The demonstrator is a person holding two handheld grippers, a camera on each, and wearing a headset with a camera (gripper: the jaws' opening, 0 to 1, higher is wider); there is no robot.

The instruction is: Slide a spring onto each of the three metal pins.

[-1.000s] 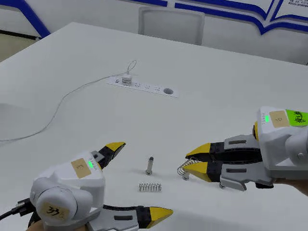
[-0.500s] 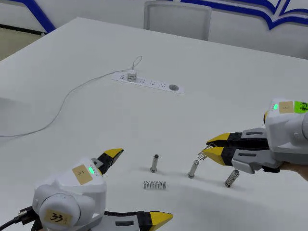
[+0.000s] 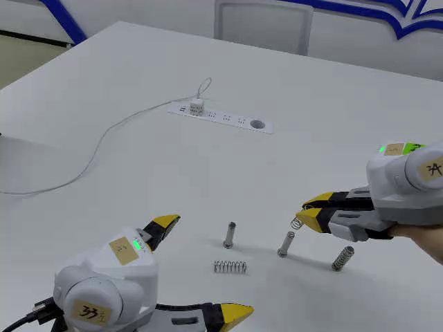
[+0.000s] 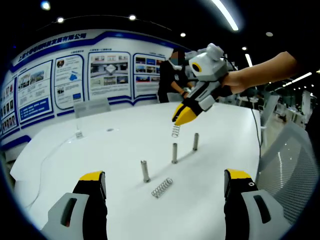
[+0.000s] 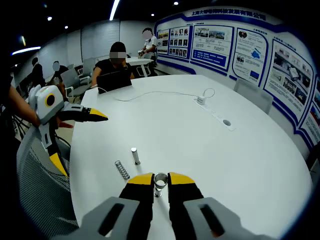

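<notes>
Right gripper [image 3: 304,213] is reaching in level from the right, clenching a spring [image 3: 296,223] that is hanging just above and beside the middle pin [image 3: 285,243]. Left gripper [image 3: 201,270] is hovering low at the near left, jaws spread wide and gripping nothing. Between the two, a loose spring [image 3: 230,266] is lying flat just beside the left pin [image 3: 229,235]. The right pin [image 3: 348,250] is standing inside a third spring [image 3: 340,261]. A power strip [image 3: 221,117] and cable [image 3: 90,155] are lying well back, leaving open desk [image 3: 173,180] around the pins.
</notes>
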